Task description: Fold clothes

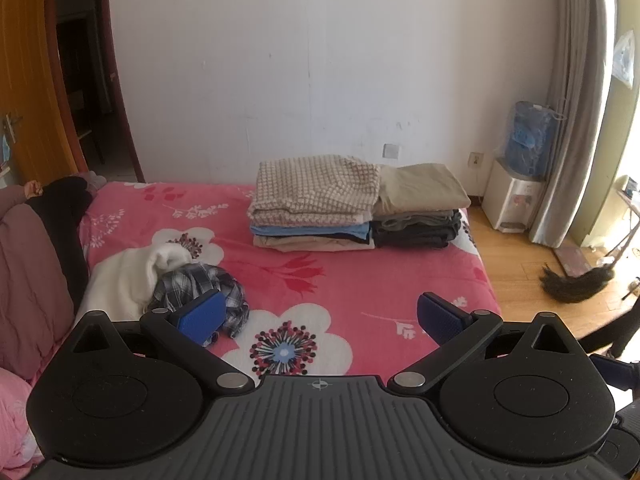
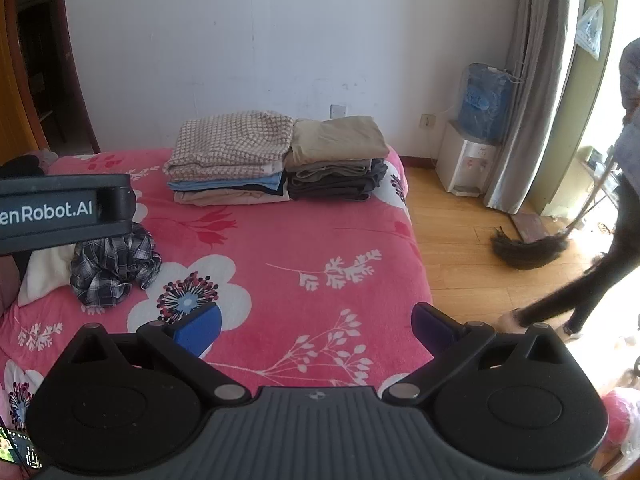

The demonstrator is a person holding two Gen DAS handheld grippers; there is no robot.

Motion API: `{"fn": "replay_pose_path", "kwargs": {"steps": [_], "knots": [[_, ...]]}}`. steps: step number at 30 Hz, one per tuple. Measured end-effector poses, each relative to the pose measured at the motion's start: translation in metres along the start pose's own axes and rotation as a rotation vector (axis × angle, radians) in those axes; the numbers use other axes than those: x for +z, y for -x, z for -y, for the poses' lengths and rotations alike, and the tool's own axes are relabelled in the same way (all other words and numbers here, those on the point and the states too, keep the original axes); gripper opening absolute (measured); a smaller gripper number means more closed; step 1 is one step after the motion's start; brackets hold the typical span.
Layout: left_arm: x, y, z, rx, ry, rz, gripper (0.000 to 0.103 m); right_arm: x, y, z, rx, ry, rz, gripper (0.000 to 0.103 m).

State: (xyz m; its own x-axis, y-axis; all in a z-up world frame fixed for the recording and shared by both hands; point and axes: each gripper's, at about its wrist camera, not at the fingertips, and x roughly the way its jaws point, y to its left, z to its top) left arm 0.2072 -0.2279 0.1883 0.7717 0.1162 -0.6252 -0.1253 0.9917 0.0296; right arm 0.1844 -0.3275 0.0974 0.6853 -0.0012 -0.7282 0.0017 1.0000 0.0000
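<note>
Clothes share a bed under a pink floral blanket, and the blanket serves as the landmark. Near its far edge by the white wall sit two folded stacks touching side by side: a checked knit stack and, on its right, a khaki-topped dark stack. On the blanket's left part lies a crumpled plaid shirt, unfolded, resting against a rumpled white garment on its left. The left gripper hovers above the blanket's near part with its blue-padded fingers spread wide and nothing between them; its left pad shows in front of the plaid shirt. The right gripper hangs over the blanket's near edge, likewise spread and empty. Beyond the blanket's right side, on the wooden floor, stand a water dispenser, a broom and a person's dark-clad legs.
</note>
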Motion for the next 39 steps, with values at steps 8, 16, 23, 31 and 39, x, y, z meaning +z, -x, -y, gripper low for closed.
{"fn": "replay_pose_path", "kwargs": {"steps": [8,16,23,31,39], "knots": [[-0.0010,0.0001,0.0033,-0.009,0.005,-0.002,0.103,0.0012,0.0017,0.0036,-0.003,0.004,0.014,0.103],[-0.0016,0.0012,0.0074,-0.012,0.003,-0.001,0.103,0.0020,0.0031,0.0079,-0.011,-0.003,0.016,0.103],[0.0000,0.0023,0.0063,-0.006,0.005,0.004,0.103,0.0023,0.0035,0.0079,-0.008,0.001,0.021,0.103],[0.0009,0.0031,0.0067,-0.005,0.003,0.003,0.103,0.0027,0.0036,0.0066,-0.008,0.000,0.023,0.103],[0.0019,0.0037,0.0059,-0.005,-0.004,0.007,0.103,0.0035,0.0041,0.0051,-0.007,0.001,0.026,0.103]]}}
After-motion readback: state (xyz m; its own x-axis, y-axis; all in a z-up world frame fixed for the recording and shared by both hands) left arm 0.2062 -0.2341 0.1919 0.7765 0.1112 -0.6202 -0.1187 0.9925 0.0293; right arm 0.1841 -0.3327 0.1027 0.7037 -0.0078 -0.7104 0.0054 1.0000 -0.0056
